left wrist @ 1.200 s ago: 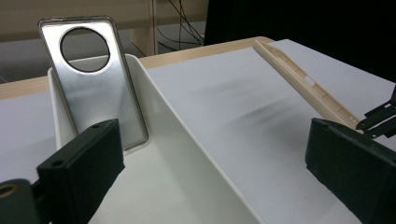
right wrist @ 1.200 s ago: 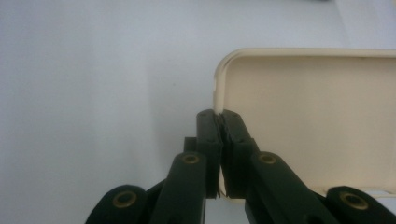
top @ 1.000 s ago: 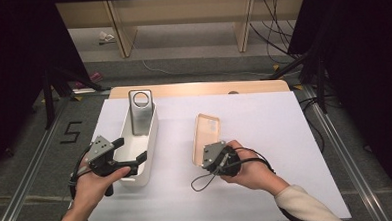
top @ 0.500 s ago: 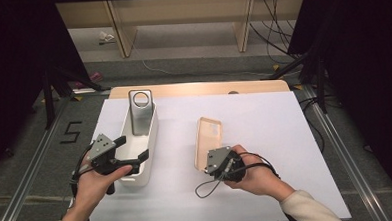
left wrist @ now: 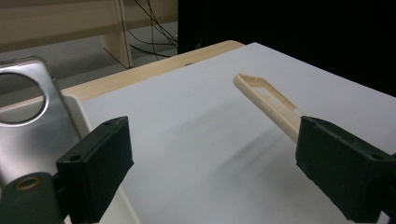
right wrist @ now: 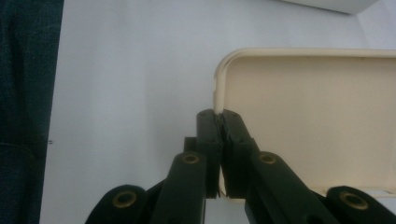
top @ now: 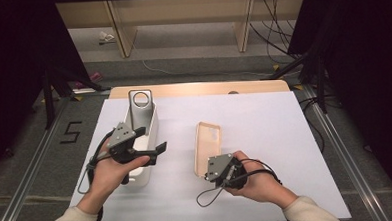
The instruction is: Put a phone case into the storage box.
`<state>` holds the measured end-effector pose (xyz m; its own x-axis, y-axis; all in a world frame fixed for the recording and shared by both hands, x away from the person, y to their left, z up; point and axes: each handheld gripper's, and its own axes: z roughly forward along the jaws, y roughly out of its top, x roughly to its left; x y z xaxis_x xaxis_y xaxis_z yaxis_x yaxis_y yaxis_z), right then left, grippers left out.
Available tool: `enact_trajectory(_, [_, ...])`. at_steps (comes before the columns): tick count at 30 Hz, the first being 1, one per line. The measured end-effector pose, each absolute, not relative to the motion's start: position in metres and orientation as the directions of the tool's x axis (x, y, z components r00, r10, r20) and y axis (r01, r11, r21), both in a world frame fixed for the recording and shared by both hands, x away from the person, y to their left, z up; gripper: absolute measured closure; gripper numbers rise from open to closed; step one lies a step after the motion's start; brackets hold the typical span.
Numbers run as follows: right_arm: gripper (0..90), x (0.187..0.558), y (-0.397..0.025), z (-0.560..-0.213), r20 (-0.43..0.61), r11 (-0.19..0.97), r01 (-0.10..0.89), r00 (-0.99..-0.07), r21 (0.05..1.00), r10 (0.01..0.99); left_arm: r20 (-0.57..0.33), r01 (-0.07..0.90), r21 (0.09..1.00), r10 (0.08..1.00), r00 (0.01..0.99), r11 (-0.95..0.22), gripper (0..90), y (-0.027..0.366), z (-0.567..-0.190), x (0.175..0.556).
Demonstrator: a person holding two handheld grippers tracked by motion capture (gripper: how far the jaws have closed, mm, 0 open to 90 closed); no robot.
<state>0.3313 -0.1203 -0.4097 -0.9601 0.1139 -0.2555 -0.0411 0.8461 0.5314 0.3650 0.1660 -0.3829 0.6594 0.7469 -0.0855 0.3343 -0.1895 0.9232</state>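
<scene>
A beige phone case [top: 208, 142] lies hollow side up in the middle of the white table. My right gripper [top: 206, 172] is shut on the rim of its near end; the right gripper view shows the jaws [right wrist: 218, 116] pinching the case [right wrist: 313, 116] wall at a corner. A silver phone [top: 140, 105] with a round camera ring leans in a white tray [top: 152, 123] on the left. My left gripper [top: 151, 138] hangs open over the tray's right rim, holding nothing. In the left gripper view, the case [left wrist: 266, 95] lies beyond the open left gripper [left wrist: 219, 172], with the phone [left wrist: 28, 126] at the left.
The table's wooden far edge [top: 198, 88] runs behind the tray. Dark stands and cables [top: 281, 41] sit on the floor beyond. A corner of the tray [right wrist: 327, 3] is at the top of the right gripper view.
My right gripper has drawn back toward the person, pulling the case with it. The left gripper has shifted slightly right over the tray.
</scene>
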Motion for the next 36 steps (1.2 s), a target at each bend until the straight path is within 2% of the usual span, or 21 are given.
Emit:
enact_trajectory(9, [87.7, 0.327, -0.118, -0.407, -0.249, 0.843, -0.043, -0.962, 0.536, 0.110, -0.107, 0.379, 0.890, 0.693, 0.713, -0.253, 15.8, 0.123, -0.376, 0.391])
enact_trajectory(16, [87.7, 0.326, -0.117, -0.406, -0.262, 0.839, -0.059, -0.960, 0.542, 0.102, -0.138, 0.428, 0.860, 0.681, 0.719, -0.278, 19.5, 0.098, -0.381, 0.409])
enact_trajectory(20, [87.8, 0.325, -0.116, -0.406, -0.261, 0.840, -0.053, -0.959, 0.540, 0.107, -0.188, 0.468, 0.845, 0.677, 0.712, -0.258, 24.9, 0.086, -0.384, 0.417])
enact_trajectory(25, [87.8, 0.324, -0.114, -0.404, -0.269, 0.838, -0.066, -0.958, 0.541, 0.099, -0.193, 0.518, 0.810, 0.711, 0.676, -0.273, 31.3, 0.075, -0.386, 0.425])
enact_trajectory(31, [87.7, 0.322, -0.114, -0.403, -0.281, 0.836, -0.077, -0.955, 0.543, 0.094, -0.208, 0.559, 0.783, 0.732, 0.649, -0.273, 41.1, 0.074, -0.386, 0.432])
enact_trajectory(36, [87.7, 0.322, -0.113, -0.402, -0.282, 0.837, -0.082, -0.955, 0.542, 0.090, -0.268, 0.600, 0.758, 0.717, 0.644, -0.256, 50.8, 0.075, -0.389, 0.438])
